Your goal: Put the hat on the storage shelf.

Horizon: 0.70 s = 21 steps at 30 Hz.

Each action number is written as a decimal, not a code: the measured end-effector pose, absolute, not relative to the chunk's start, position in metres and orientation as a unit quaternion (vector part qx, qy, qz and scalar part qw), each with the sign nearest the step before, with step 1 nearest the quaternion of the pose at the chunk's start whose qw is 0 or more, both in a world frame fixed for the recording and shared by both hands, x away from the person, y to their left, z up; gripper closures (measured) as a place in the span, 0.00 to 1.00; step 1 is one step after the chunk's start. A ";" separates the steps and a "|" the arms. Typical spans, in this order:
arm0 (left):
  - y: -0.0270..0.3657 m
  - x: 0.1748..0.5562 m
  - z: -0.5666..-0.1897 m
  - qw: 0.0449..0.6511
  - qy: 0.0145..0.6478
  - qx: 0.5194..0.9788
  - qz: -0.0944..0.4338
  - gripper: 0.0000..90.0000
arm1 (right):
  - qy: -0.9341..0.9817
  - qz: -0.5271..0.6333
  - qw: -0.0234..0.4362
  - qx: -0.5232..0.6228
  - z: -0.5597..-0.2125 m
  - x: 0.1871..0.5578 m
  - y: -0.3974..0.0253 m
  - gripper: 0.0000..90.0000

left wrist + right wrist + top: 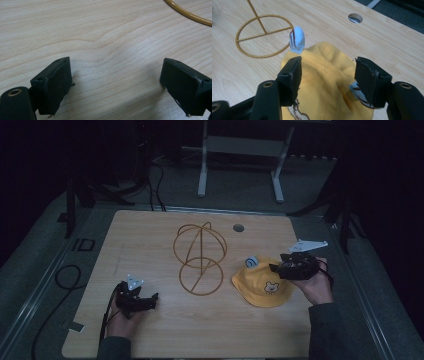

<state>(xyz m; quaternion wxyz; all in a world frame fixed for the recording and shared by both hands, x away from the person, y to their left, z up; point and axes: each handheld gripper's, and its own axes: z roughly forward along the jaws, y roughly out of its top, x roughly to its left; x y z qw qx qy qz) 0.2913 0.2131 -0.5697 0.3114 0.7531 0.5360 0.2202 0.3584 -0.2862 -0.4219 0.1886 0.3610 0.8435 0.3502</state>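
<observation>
A yellow fabric cap with a bear face (263, 287) lies at right of centre on the light wooden surface (150, 245), beside a gold wire hat stand (199, 260). The right gripper (328, 75) hovers over the cap, jaws apart. At lower left, the left gripper (116, 85) holds its jaws apart over bare wood.

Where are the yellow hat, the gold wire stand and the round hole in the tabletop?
yellow hat (262, 287): high view, on the crown beside the bear face.
gold wire stand (201, 278): high view, on the lower ring lying on the table.
round hole (238, 227): high view, at its centre near the table's far edge.
</observation>
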 end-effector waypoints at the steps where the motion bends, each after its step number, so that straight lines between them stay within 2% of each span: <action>1: 0.213 0.291 -0.570 0.311 0.536 0.753 0.220 0.12 | 0.846 0.347 0.188 0.358 -0.423 0.360 -0.284 0.44; 14: 0.213 0.291 -0.570 0.311 0.536 0.753 0.220 0.12 | 0.867 0.309 0.172 0.350 -0.434 0.376 -0.275 0.44; 19: 0.213 0.291 -0.570 0.311 0.537 0.753 0.220 0.12 | 0.872 0.303 0.161 0.349 -0.438 0.379 -0.274 0.48; 21: 0.213 0.291 -0.570 0.311 0.537 0.753 0.220 0.12 | 0.877 0.299 0.157 0.342 -0.439 0.381 -0.274 0.53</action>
